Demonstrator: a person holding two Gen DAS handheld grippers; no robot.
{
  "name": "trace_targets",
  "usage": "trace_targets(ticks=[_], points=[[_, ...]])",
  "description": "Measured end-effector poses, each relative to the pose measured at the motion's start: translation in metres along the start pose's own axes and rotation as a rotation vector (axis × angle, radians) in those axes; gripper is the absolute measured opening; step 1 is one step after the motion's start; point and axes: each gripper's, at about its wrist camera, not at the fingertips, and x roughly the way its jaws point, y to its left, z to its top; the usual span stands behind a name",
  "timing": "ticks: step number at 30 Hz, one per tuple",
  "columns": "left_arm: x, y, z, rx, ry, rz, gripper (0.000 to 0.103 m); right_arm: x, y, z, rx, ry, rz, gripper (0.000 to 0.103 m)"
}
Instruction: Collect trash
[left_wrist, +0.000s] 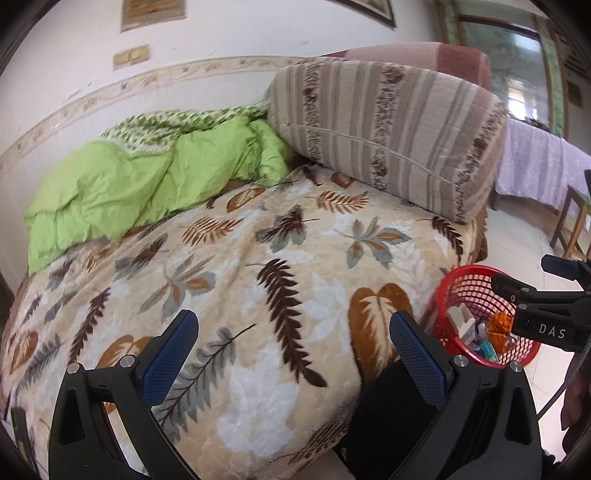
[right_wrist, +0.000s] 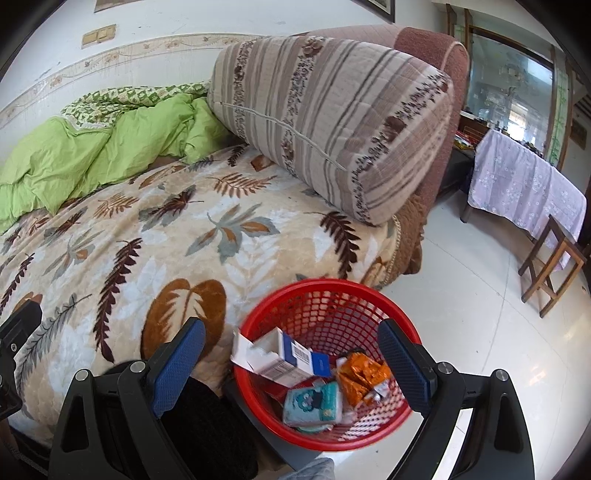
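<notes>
- Leaf-patterned blanket (left_wrist: 229, 280) in cream, brown and grey covers the bed and fills the centre of the left wrist view; the same blanket takes up the left half of the right wrist view.
- Crumpled green quilt (left_wrist: 122, 192) lies at the left of the frame on the blanket, against the white wall.
- Striped bolster cushion (left_wrist: 388, 136) leans at the upper right of the bed, with a pinkish headboard (right_wrist: 428, 74) behind it.
- White tiled floor (right_wrist: 480, 295) runs along the right side, where a table under a lilac cloth (right_wrist: 524, 188) stands with a wooden stool (right_wrist: 550, 262) just beside it.
- Red mesh basket (right_wrist: 328, 295) sits on the floor at the lower centre of the right wrist view, right against the bed edge; in the left wrist view it shows at lower right.
- Inside the basket lie a white and blue carton (right_wrist: 284, 358), an orange wrapper (right_wrist: 362, 373) and a pale teal packet (right_wrist: 314, 404), all touching one another.
- Left gripper (left_wrist: 293, 360) hangs over the blanket near the lower edge of the frame, its blue-padded jaws spread wide with nothing between them.
- Right gripper (right_wrist: 291, 363) hangs above the basket, jaws also spread wide and holding nothing; the trash shows between them, lower down in the basket.
- At the right edge of the left wrist view, the black body of the right gripper reaches over the basket rim.
</notes>
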Motion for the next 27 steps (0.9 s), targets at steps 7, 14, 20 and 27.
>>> trace_targets(ticks=[7, 14, 20, 27], points=[[0.008, 0.077, -0.018, -0.170, 0.076, 0.239, 0.103, 0.026, 0.081, 0.036, -0.123, -0.005, 0.181, 0.096], [0.027, 0.173, -0.062, -0.415, 0.216, 0.399, 0.103, 0.086, 0.226, 0.038, -0.296, 0.179, 0.413, 0.096], [0.050, 0.218, -0.092, -0.564, 0.315, 0.423, 0.103, 0.137, 0.319, 0.029, -0.366, 0.241, 0.429, 0.096], [0.102, 0.217, -0.086, -0.565, 0.374, 0.355, 0.103, 0.192, 0.338, 0.031, -0.298, 0.249, 0.315, 0.102]])
